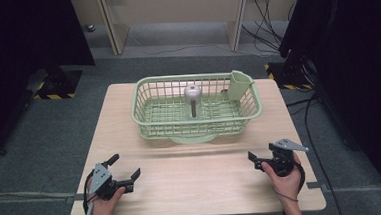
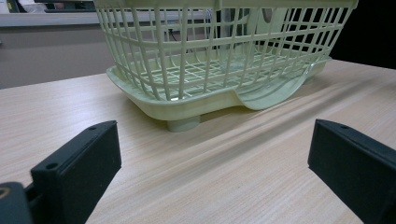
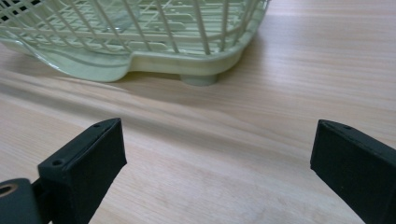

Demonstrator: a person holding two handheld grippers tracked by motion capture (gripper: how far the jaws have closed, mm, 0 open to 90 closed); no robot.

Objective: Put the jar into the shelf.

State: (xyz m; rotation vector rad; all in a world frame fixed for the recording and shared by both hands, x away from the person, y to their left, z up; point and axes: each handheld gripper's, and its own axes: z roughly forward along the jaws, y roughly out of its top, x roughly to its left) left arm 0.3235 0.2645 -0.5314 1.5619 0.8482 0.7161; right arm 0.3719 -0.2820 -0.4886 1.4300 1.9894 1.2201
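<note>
Grey carpet surrounds my wooden counter (image 1: 198,179). From the high view, a green basket (image 1: 151,115) sits toward the far edge, a metal cup (image 1: 193,98) upside down inside it. My left tool (image 1: 123,170) hovers near the front left corner, my right tool (image 1: 261,155) near the front right, both spread and empty. Left gripper view: jaws wide apart, basket (image 2: 205,100) ahead. Right gripper view: jaws wide, basket (image 3: 154,58) beyond.

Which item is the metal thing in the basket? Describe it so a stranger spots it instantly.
On the wooden table stands a pale green basket. Near its middle is the metal item, a shiny domed top on a dark stem. Its only neighbour is a green plastic cup in the corner.
</note>
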